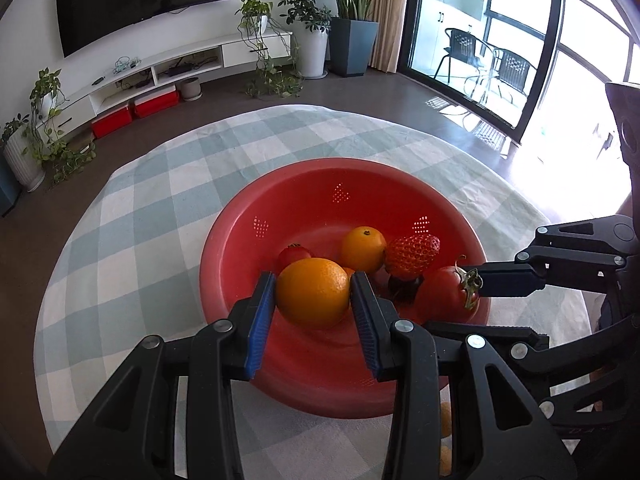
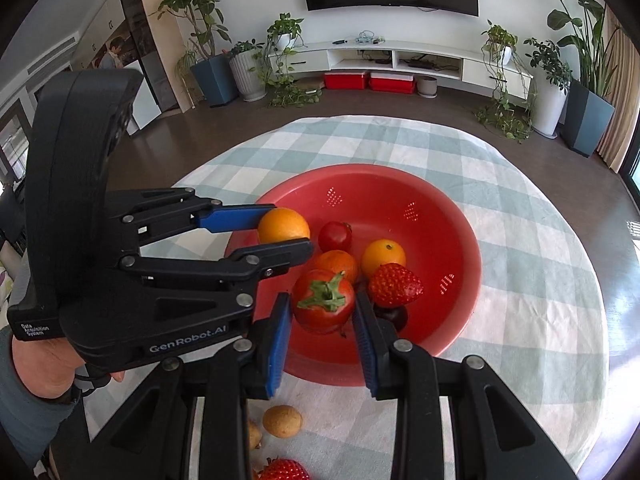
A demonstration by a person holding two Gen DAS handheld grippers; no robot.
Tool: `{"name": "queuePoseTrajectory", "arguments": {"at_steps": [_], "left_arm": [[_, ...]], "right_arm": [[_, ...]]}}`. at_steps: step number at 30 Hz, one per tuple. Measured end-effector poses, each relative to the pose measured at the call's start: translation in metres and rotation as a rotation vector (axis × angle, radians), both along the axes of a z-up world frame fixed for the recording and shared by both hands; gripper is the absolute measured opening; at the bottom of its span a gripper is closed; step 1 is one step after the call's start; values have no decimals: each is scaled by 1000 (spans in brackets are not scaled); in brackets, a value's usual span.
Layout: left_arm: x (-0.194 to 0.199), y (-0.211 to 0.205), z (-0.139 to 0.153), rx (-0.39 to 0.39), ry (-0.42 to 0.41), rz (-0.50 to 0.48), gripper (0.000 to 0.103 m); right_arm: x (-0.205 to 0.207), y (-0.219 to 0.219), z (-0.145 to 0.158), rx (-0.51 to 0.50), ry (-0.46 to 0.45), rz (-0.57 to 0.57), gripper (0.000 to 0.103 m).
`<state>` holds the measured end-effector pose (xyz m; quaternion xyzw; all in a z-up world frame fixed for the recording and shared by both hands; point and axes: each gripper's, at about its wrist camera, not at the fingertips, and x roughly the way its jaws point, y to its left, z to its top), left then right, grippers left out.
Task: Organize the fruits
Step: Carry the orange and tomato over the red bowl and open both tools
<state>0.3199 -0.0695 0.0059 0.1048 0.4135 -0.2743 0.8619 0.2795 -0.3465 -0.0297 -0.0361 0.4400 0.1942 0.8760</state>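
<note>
A red colander bowl stands on the checked tablecloth. My left gripper is shut on a large orange, held over the bowl's near side. In the right wrist view that orange sits between the left gripper's fingers. My right gripper is shut on a red tomato with a green stalk, above the bowl. Inside the bowl lie a small orange, another orange, a strawberry, a small tomato and a dark fruit.
The round table's checked cloth surrounds the bowl. Near its front edge lie a small brown fruit and a strawberry. A hand holds the left gripper. A TV wall, plants and red boxes stand beyond the table.
</note>
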Motion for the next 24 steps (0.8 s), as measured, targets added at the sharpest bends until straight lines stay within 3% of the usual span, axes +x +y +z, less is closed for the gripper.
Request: {"name": "queuePoseTrajectory", "arguments": {"at_steps": [8, 24], "left_arm": [[20, -1, -27, 12, 42, 5, 36], [24, -7, -29, 27, 36, -9, 40]], "right_arm": [[12, 3, -20, -43, 58, 6, 34], [13, 9, -28, -113, 39, 11, 34]]}}
